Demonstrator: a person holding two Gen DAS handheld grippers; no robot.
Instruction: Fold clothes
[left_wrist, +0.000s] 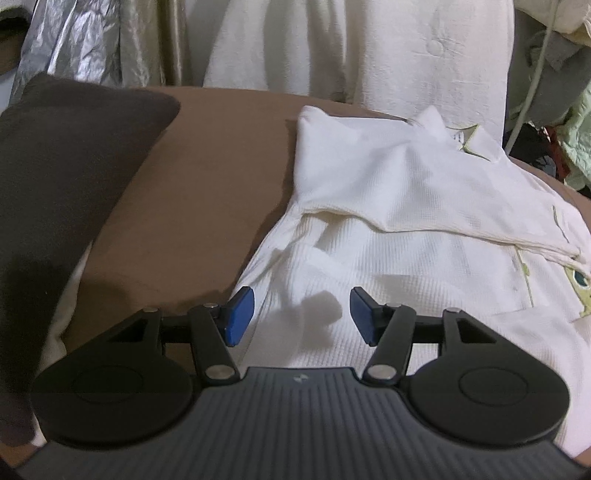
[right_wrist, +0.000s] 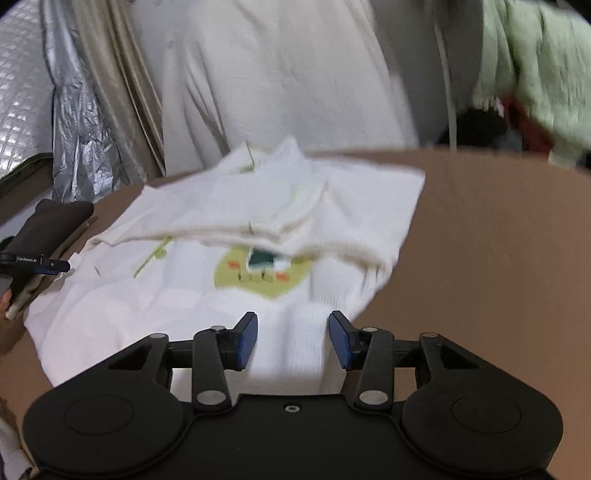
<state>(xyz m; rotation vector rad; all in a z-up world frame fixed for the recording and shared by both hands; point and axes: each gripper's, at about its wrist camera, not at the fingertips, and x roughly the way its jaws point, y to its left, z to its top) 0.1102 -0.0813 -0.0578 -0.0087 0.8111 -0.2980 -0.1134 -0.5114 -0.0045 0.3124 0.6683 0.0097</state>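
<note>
— Both hand-held grippers, left (left_wrist: 302, 317) and right (right_wrist: 293, 339), hover half-open, empty, over the near hem.
— White shirt (left_wrist: 388, 206) lies on the brown bed (left_wrist: 207, 177), sleeves folded in; soft, limp, so pinch the hem corners.

Your left gripper (left_wrist: 302, 317) and right gripper (right_wrist: 293, 341) both have black linkage arms, silver pivot screws, blue pads, perhaps ribbed.
</note>
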